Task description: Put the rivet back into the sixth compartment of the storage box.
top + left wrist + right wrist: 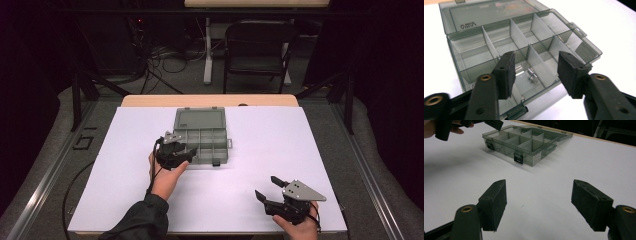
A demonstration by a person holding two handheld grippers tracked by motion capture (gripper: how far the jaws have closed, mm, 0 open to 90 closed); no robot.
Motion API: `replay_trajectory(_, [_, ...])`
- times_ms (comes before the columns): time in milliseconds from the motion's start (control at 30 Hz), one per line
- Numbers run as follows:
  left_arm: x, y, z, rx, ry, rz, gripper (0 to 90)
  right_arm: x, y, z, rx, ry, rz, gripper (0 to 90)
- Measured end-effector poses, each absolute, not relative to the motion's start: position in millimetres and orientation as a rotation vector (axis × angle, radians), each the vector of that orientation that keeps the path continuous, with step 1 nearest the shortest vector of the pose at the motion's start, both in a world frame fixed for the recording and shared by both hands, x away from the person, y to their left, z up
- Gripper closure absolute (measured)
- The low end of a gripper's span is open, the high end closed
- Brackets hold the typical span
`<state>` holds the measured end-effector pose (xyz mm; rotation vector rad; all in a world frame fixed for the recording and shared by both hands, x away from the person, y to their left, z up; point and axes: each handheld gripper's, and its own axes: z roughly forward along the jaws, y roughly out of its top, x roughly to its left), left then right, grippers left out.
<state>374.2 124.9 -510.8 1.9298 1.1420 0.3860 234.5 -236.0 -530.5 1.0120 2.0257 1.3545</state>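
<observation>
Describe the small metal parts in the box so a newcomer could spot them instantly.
Start at the open grey organizer box on the white table. Under the left gripper, one front-row compartment holds small shiny metal pins; the neighbouring compartments look empty.

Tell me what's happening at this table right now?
A person holds a gripper in each hand over a white table. The left gripper hovers, jaws open, above the near left corner of an open, smoky grey clear plastic compartment box, whose lid lies folded back. In the left gripper view, a few small shiny metal parts lie in the compartment below the jaws. The right gripper waits open, apart from the box, near the table's front right corner, holding nothing.
</observation>
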Motion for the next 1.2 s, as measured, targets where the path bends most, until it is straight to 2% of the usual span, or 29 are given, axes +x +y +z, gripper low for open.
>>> replay_trajectory(200, [361, 132, -503, 1.924, 1.105, 0.393, 41.6, 235, -236, -531, 1.015, 2.024, 1.352, 28.3])
replay_trajectory(733, [326, 167, -488, 1.880, 1.060, 0.406, 39.0, 235, -235, -531, 1.020, 2.025, 1.350, 28.3])
replay_trajectory(1200, [285, 212, -502, 1.827, 1.103, 0.423, 38.8, 234, -235, -532, 1.024, 2.020, 1.343, 28.2])
